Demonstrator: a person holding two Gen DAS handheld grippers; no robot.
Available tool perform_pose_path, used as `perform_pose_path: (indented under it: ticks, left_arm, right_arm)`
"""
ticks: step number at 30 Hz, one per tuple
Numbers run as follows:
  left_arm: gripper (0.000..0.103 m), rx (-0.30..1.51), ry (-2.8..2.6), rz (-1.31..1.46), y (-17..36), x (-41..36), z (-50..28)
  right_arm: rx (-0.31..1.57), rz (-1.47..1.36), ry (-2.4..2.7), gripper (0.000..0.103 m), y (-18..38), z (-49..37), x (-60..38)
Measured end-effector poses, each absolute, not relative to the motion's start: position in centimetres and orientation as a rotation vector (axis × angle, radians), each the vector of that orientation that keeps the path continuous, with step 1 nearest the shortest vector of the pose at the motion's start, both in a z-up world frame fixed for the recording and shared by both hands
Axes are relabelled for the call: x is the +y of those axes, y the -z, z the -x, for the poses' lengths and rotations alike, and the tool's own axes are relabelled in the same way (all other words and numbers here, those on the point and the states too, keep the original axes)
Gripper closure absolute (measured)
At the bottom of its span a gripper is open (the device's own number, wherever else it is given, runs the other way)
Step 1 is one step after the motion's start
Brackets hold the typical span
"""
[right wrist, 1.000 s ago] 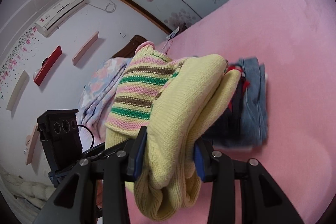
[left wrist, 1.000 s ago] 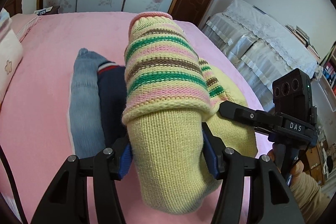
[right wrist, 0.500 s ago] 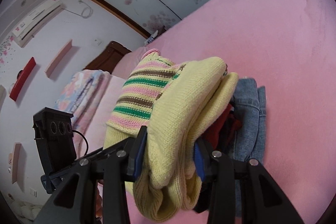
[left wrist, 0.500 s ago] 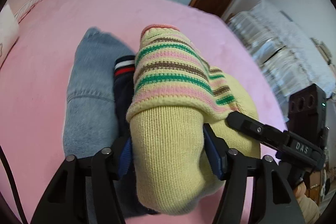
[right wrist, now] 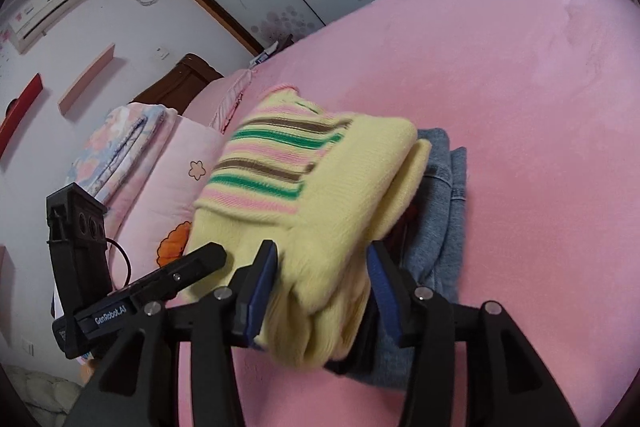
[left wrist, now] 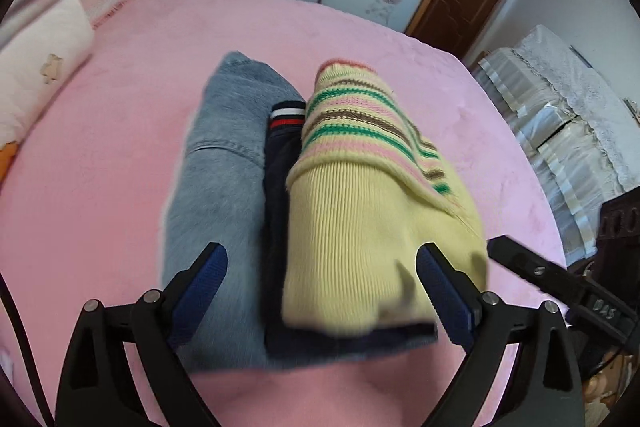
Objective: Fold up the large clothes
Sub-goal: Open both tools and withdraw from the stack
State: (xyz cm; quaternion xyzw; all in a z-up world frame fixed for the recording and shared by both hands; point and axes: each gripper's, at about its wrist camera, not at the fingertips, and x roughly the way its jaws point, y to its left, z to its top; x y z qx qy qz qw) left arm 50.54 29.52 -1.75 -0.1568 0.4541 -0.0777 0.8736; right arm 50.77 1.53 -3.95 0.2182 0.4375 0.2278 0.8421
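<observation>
A: Item one, the folded yellow sweater (left wrist: 372, 227). Location?

B: Directly ahead of the left gripper (left wrist: 322, 279), lying between its spread fingers and resting on the navy garment (left wrist: 280, 187), which lies on the folded jeans (left wrist: 216, 179). The stack sits on the pink bed (left wrist: 120, 115).

A: Left gripper, condition?

B: Wide. The blue pads (left wrist: 206, 275) stand clear of the knit on both sides. One second ago they pinched the sweater's near edge and held it raised above the pile; half a second ago it was lower and the grip unchanged. Now it is let go.

A: Right gripper (right wrist: 324, 283)?

B: Fingers flank the sweater's near end, and the left pad appears to touch it; the frame is blurred, so whether it clamps or has begun to part I cannot tell. The gap looks wider than in the two earlier frames.

A: Meaning for the task?

B: My reading: folding of this piece is finished and it is being deposited on the stack. What remains is the right-hand release and withdrawal.

A: Other change?

B: The jeans and navy piece now lie right under the fingers, not farther ahead.
</observation>
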Motion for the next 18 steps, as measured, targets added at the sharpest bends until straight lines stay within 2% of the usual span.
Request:
perform_pose_path:
  ticks: [10, 18]
  left_arm:
    - [0.008, 0.944, 0.115, 0.276, -5.0, 26.8, -37.5]
    - [0.008, 0.888, 0.143, 0.187, -12.4, 21.2, -25.5]
  right_arm:
    - [0.909, -0.361, -0.520, 0.055, -4.3, -38.2, -1.7]
    - [0.894, -0.298, -0.528, 0.055, -9.8, -27.6, -4.8]
